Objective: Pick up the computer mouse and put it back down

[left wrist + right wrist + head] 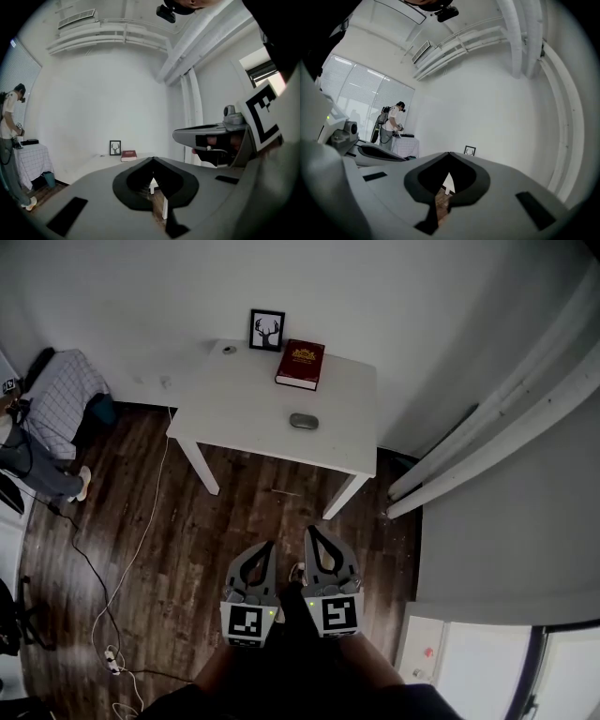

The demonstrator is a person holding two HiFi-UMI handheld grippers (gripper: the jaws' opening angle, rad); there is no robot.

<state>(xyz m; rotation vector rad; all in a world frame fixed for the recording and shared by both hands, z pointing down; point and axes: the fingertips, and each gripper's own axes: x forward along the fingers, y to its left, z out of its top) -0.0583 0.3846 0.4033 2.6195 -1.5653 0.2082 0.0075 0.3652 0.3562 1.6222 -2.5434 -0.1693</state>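
Note:
A grey computer mouse (303,421) lies near the middle of a white table (234,418), well ahead of both grippers. My left gripper (269,545) and right gripper (308,532) hang side by side over the wooden floor, a good way short of the table, jaws shut with nothing held. In the left gripper view the left gripper (152,160) points at the table (96,162), with the right one beside it at the right. The right gripper (449,153) also faces the table. The mouse is hidden in both gripper views.
A red book (301,364) and a small framed deer picture (267,330) stand at the table's back edge. A person (42,470) stands at the far left by a checked cloth (61,395). A white cable (141,540) runs across the floor. White pipes (497,418) lean along the right wall.

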